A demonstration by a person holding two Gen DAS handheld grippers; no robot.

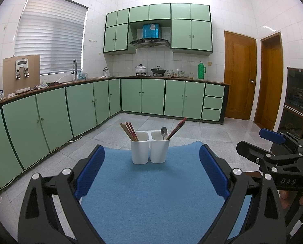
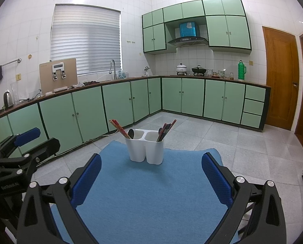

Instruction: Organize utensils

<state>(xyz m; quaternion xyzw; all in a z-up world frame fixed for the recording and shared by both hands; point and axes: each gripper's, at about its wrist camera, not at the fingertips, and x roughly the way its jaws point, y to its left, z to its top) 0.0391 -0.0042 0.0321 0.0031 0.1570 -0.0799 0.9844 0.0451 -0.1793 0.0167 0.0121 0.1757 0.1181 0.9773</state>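
Setting: tiled kitchen, pale green cabinet fronts, grey floor, worktop along the far walls.

Surface: blue felt-like mat, bare apart from one item.

Item 1: white plastic two-compartment utensil holder, upright near the mat's far edge, centred ahead of me. In the left wrist view, its left cup holds a bundle of red-and-tan wooden chopsticks leaning left; its right cup holds a metal spoon, bowl up, beside a pair of dark red chopsticks leaning right.

Item 2: my left gripper, blue pads spread wide, holding nothing, short of the holder.

Item 3: my right gripper, likewise spread and empty, also short of the holder.

Step in hand, as I judge it: sorting, since chopsticks occupy both cups. I would advance one gripper to the stray pair, pinch both sticks together high on their shafts, lift straight up clear of the rim, and keep off the spoon. The light holder may tip; the other gripper could steady it.
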